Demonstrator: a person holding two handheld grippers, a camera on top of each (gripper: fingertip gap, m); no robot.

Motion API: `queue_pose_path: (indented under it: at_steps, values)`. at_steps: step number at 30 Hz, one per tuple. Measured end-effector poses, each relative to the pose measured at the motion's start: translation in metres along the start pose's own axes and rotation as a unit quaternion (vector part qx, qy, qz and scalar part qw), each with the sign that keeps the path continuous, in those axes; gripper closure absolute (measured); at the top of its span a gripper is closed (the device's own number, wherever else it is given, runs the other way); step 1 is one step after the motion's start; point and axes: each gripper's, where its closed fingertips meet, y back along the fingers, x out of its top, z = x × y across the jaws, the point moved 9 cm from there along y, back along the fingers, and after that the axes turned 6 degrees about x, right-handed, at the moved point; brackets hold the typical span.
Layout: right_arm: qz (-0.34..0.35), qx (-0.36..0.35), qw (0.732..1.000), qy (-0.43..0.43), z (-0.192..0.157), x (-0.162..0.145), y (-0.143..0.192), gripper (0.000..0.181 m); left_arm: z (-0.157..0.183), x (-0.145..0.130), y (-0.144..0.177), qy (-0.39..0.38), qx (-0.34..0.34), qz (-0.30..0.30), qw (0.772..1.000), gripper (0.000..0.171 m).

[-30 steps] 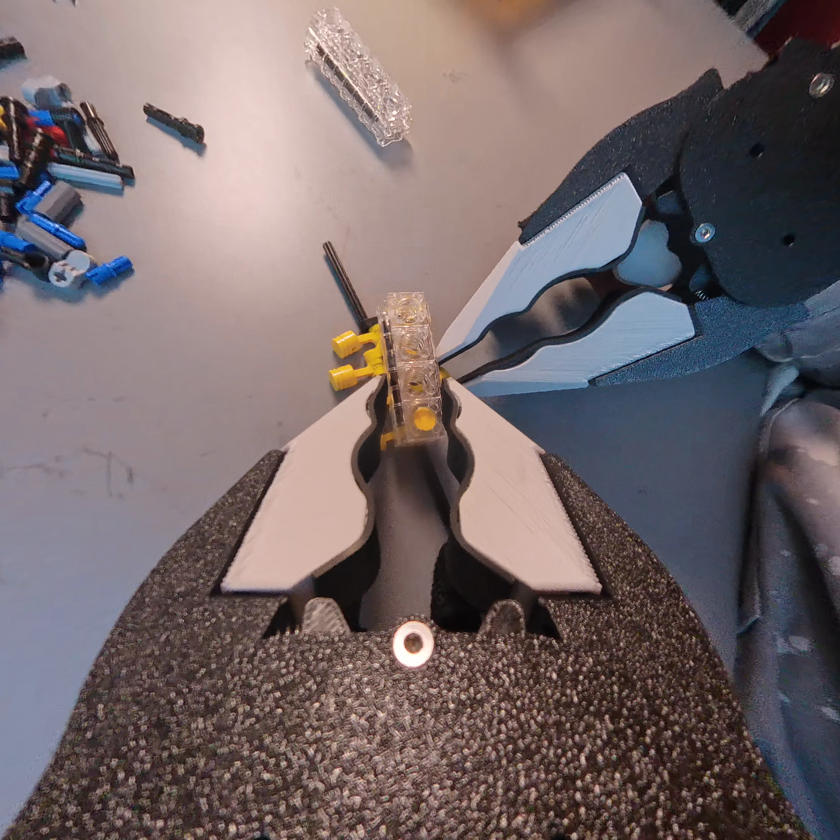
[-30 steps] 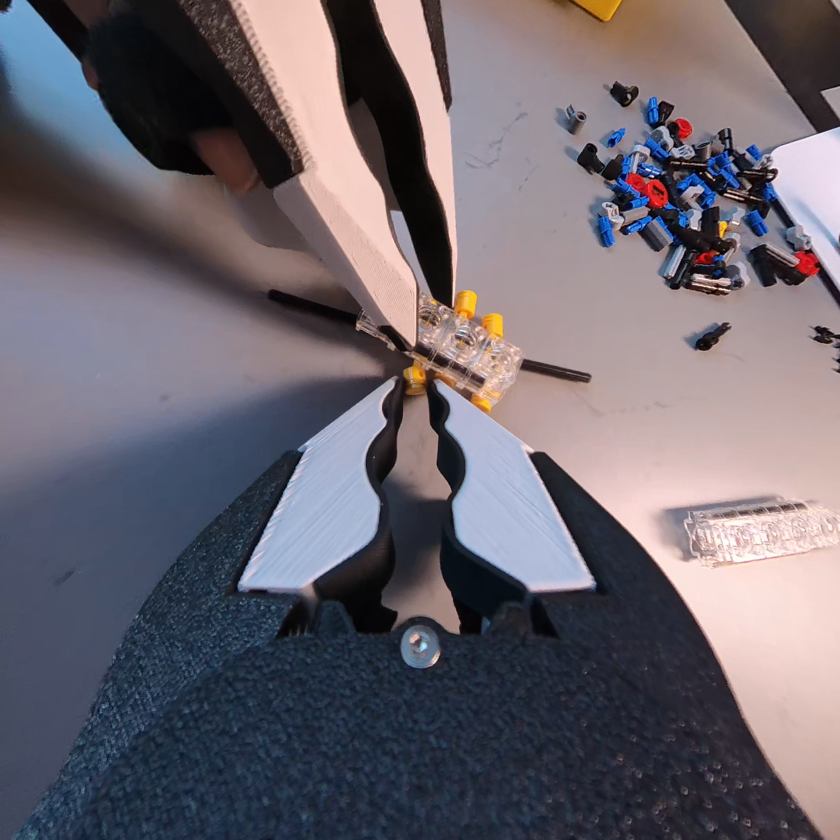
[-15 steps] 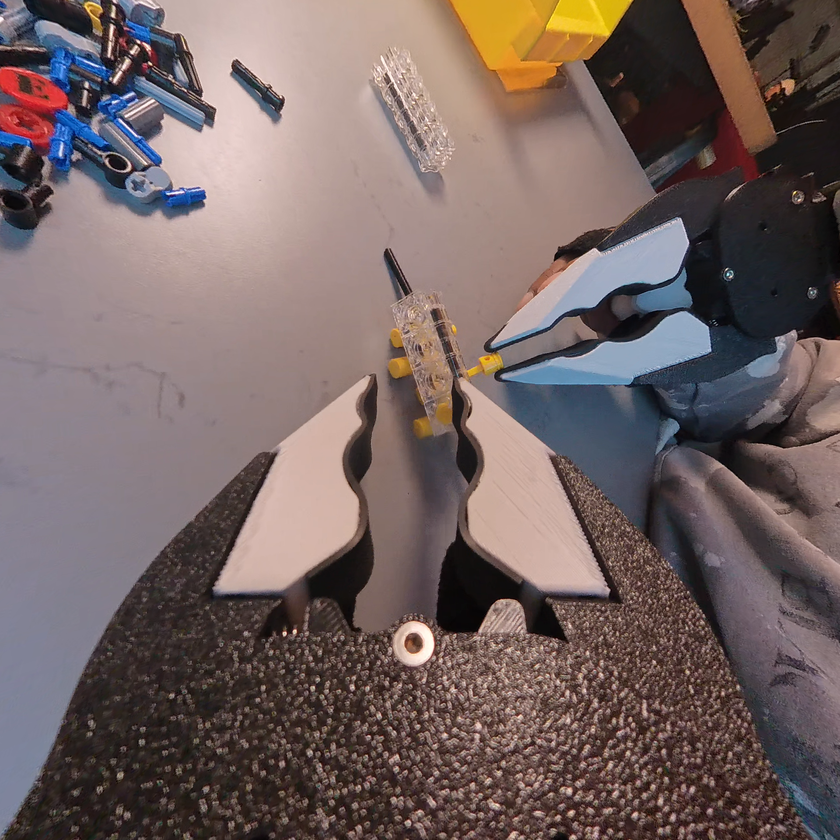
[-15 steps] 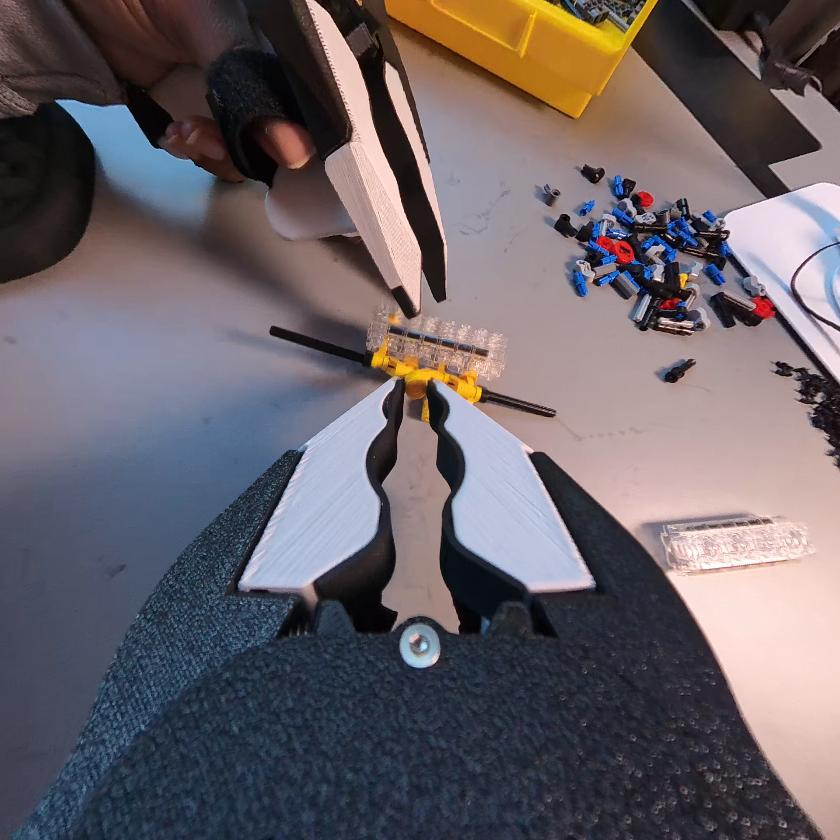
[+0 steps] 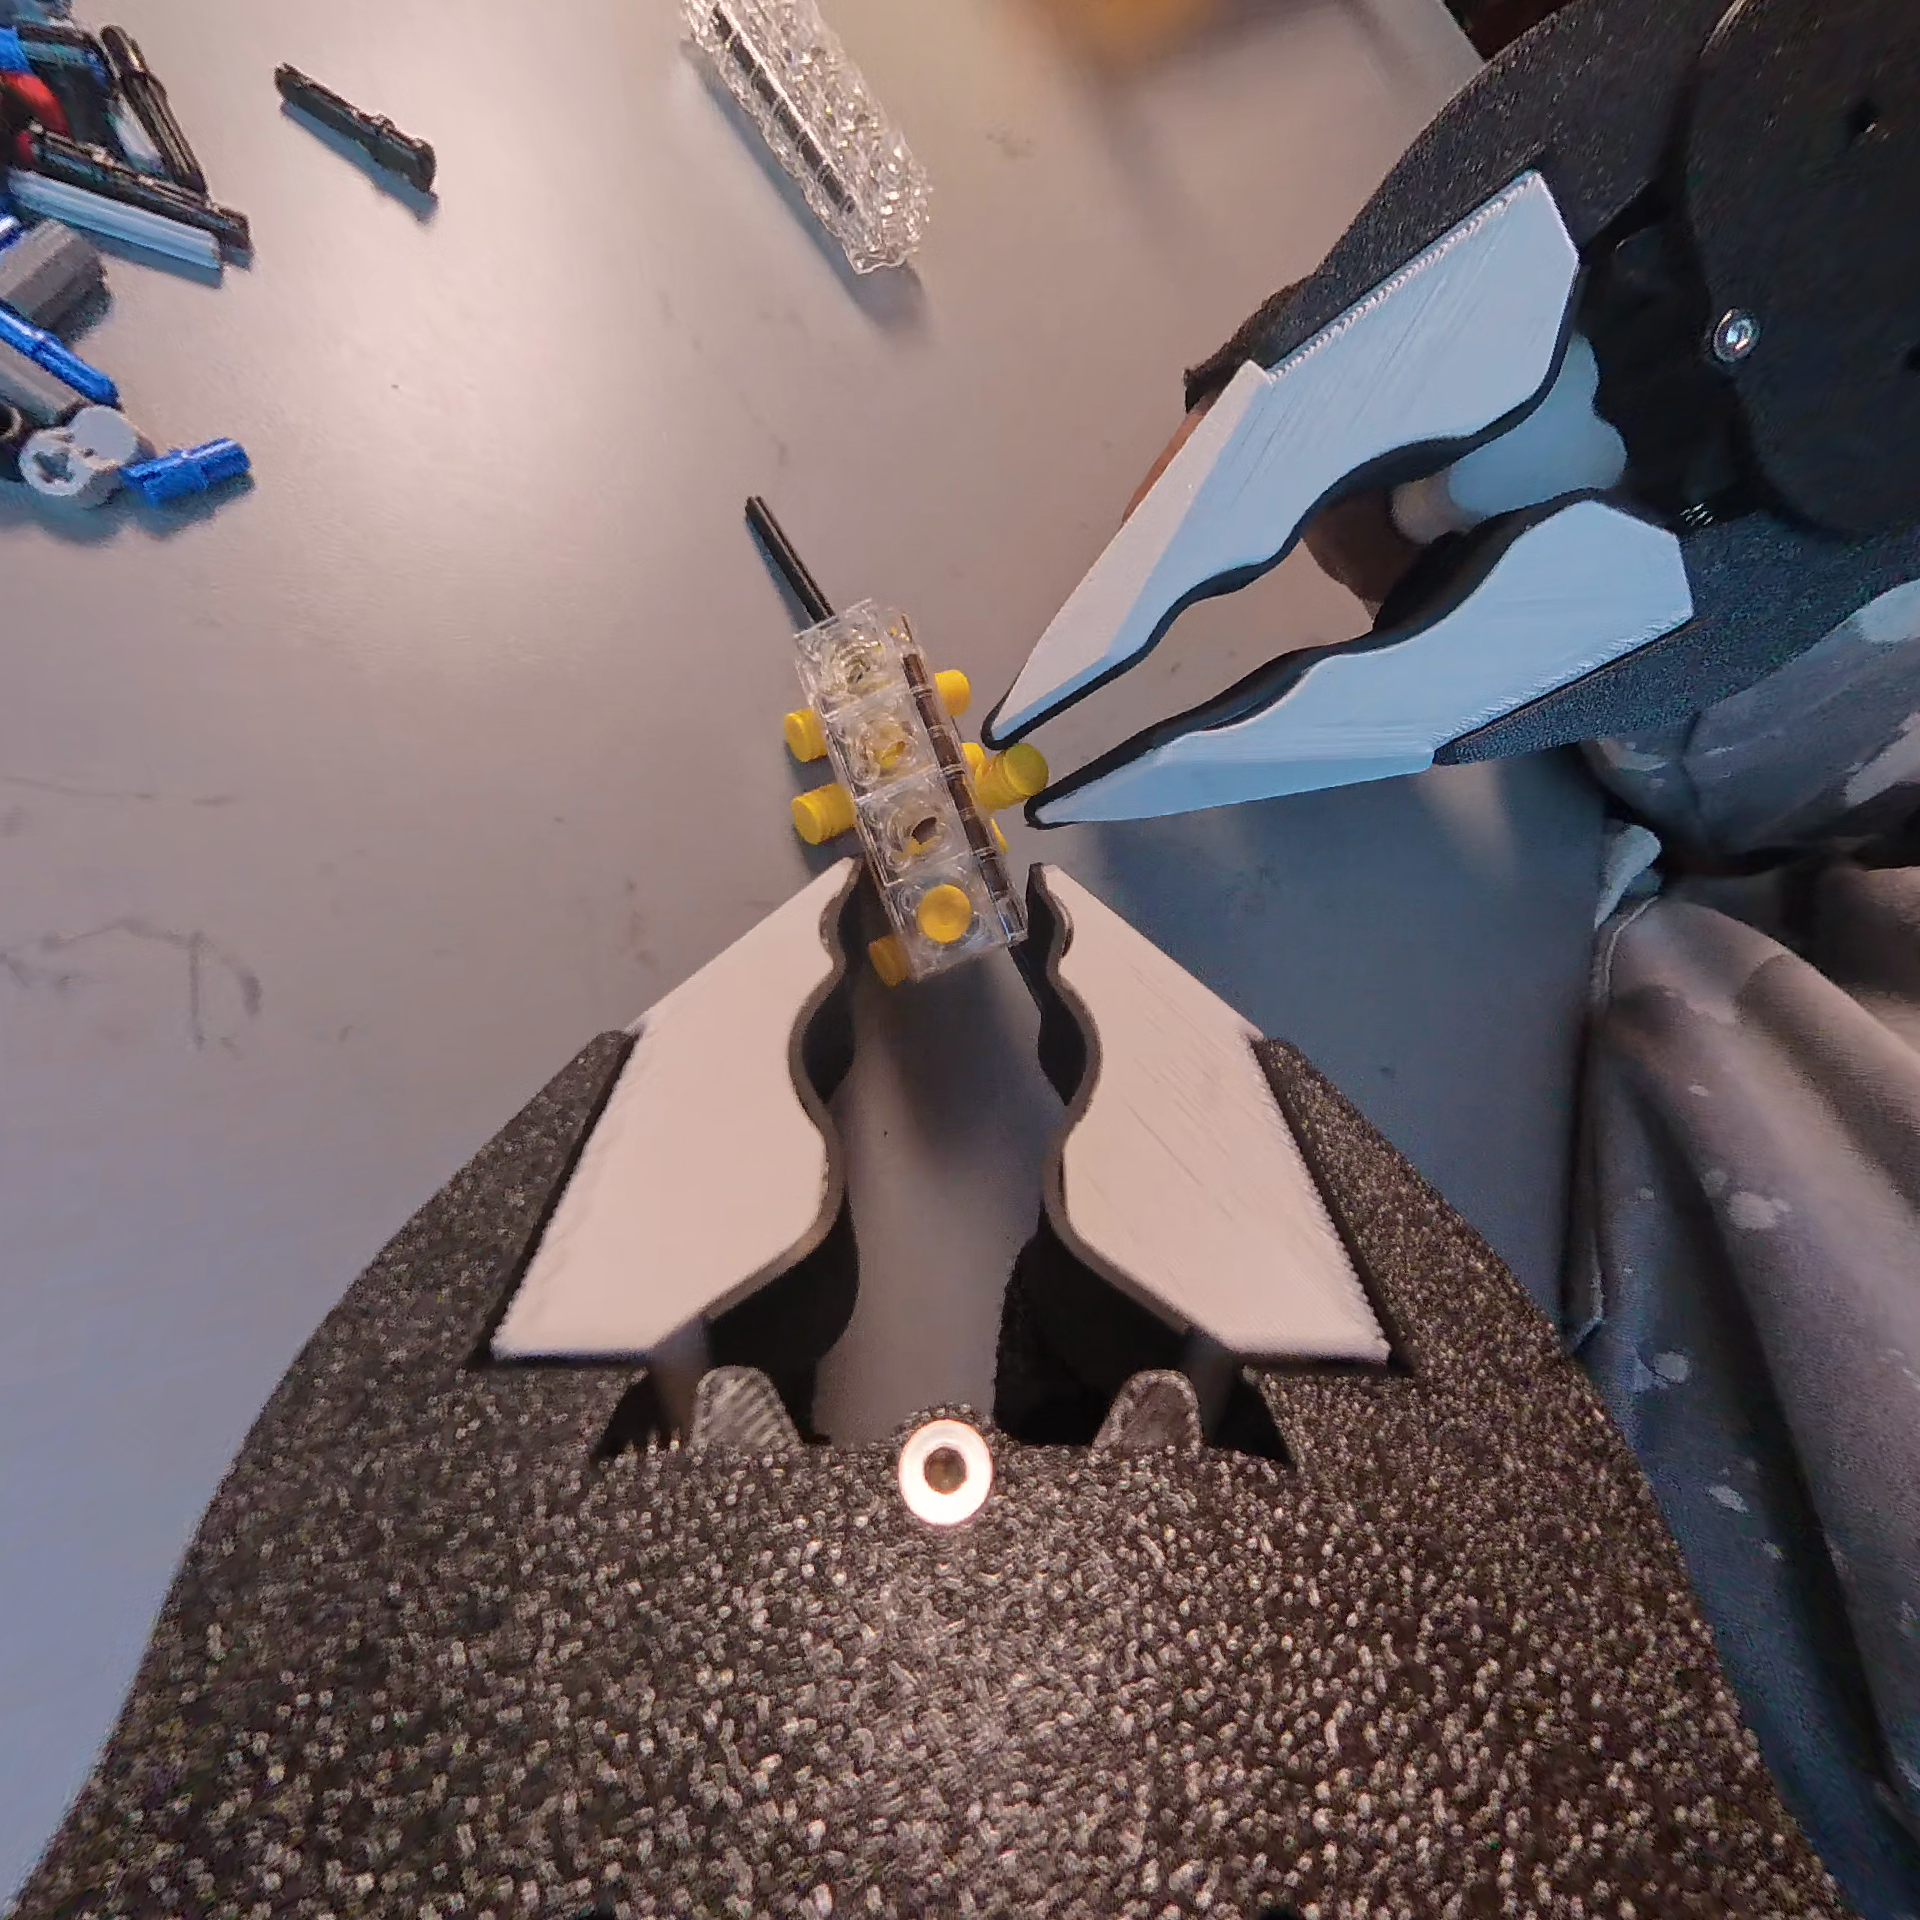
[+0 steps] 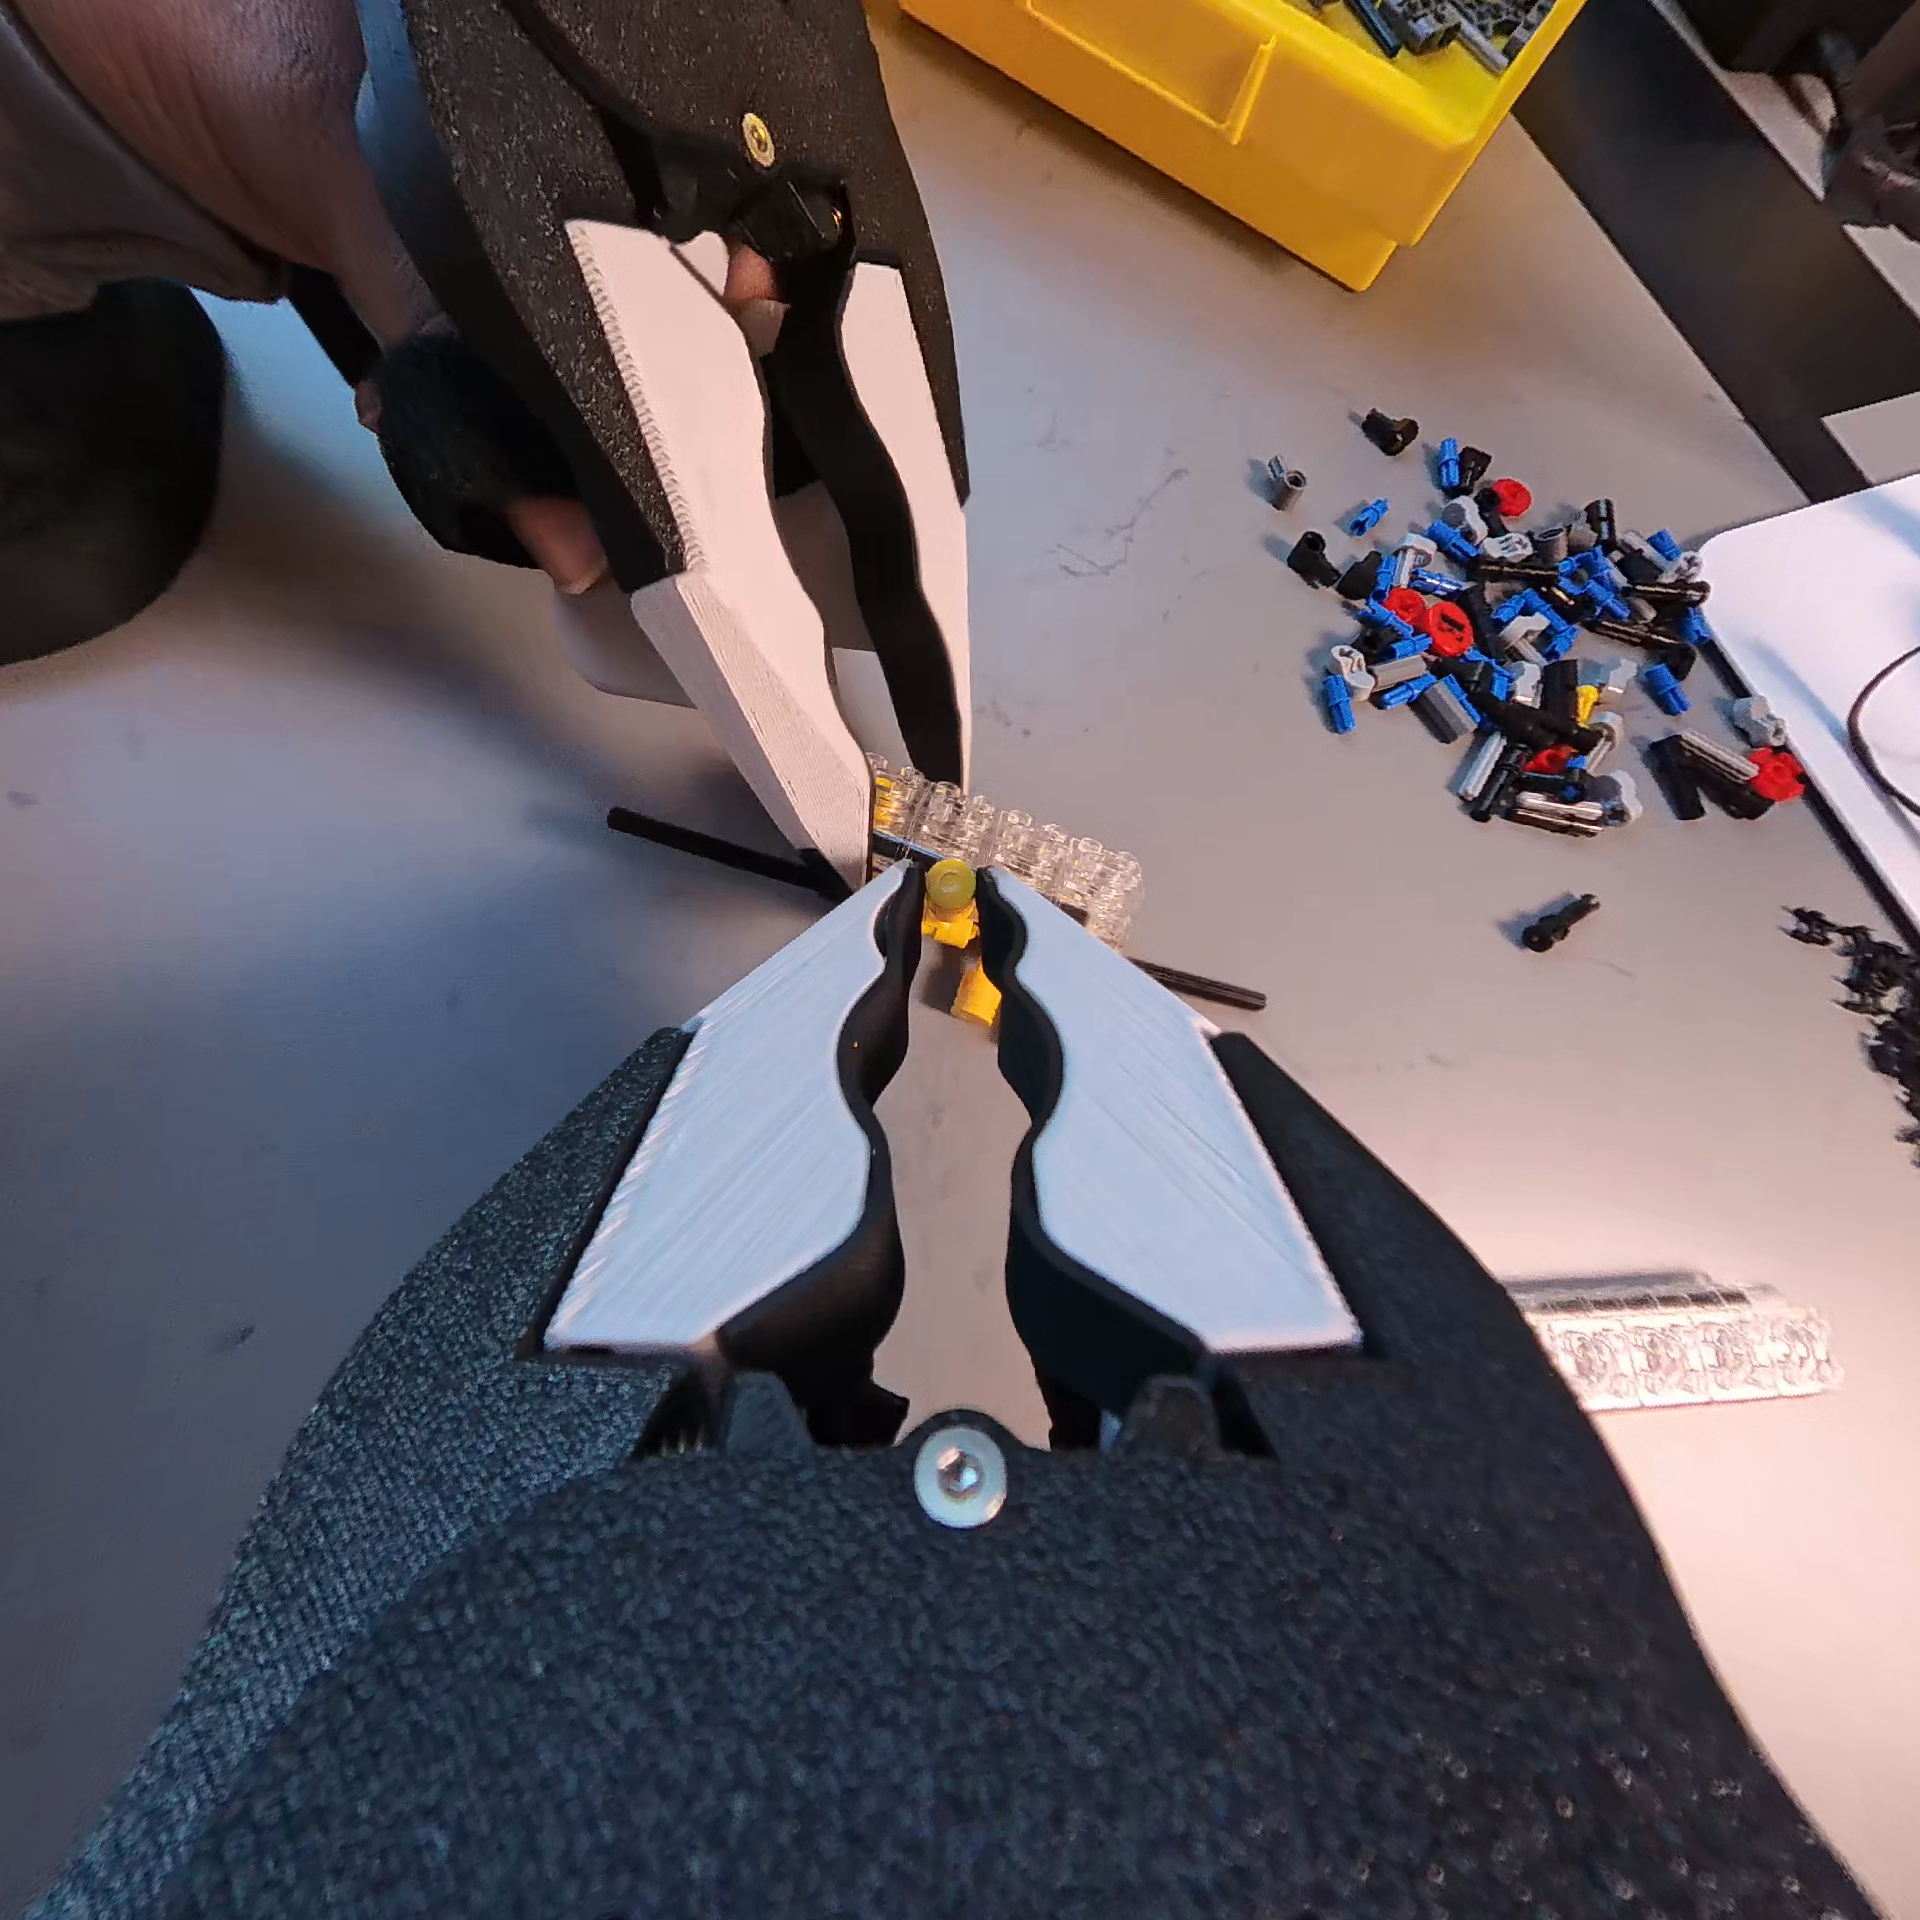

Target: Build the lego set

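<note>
Steadying clear beam [image 5: 914, 805] w/ left gripper [image 5: 943, 883], jaws pinching its near end, above table, so pins face outward. Right view: right gripper [image 6: 948, 883] pinching yellow pin [image 6: 949, 885], prob. to seat it.

The yellow bin [image 6: 1236, 114] is cut off at the top edge. The right tongs [image 6: 948, 883] hide part of the black axle [image 6: 717, 847]. The loose-parts pile [image 5: 73, 260] runs off the left edge.

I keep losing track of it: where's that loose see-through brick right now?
The loose clear brick lies flat on the grey table, low right in the right wrist view, beside the right claw, below the parts pile.
</note>
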Motion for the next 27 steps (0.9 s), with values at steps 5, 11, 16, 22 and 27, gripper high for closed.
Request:
queue_pose_path:
  at_steps: [5,11,16,22,27]
  values:
    - [0.007,0.008,1.0,0.017,-0.001,0.0,-0.003,0.172,-0.012,-0.004,0.005,0.092,-0.055,0.008,0.994,0.145]
    - [0.04,-0.004,0.998,0.043,-0.003,0.0,-0.004,0.172,-0.023,-0.006,0.012,0.181,-0.131,0.036,0.974,0.146]
    - [0.088,-0.038,0.99,0.104,-0.005,0.006,0.006,0.17,-0.024,-0.005,0.015,0.227,-0.204,0.063,0.95,0.147]
    - [0.183,-0.099,0.972,0.11,-0.004,0.014,0.028,0.17,-0.018,0.003,0.017,0.305,-0.333,0.137,0.882,0.147]
    - [0.241,-0.124,0.959,0.08,-0.003,0.018,0.04,0.17,-0.008,0.011,0.013,0.343,-0.393,0.178,0.834,0.148]
